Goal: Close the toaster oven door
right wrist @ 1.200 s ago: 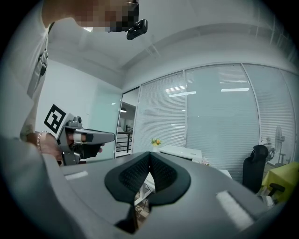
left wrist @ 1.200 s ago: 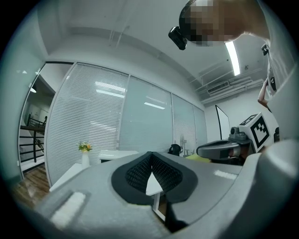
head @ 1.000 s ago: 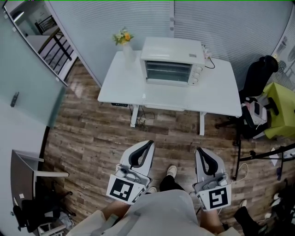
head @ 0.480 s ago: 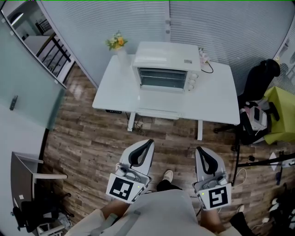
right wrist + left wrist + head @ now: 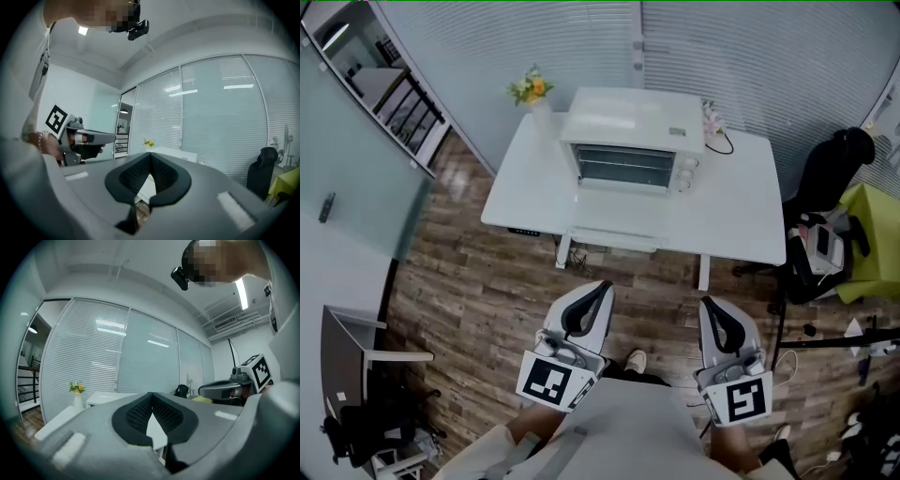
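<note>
The white boxy toaster oven [image 5: 633,141], upper centre, is awaiting closing. The left gripper [image 5: 601,289] and right gripper [image 5: 705,304] are hovering well apart from it, jaws together.

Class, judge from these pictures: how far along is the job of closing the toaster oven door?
Done: nothing yet. In hand: the left gripper and right gripper, both shut and empty, hang over the wood floor, short of the white table. Left: reach the toaster oven, whose racks show at its front, and shut it.
</note>
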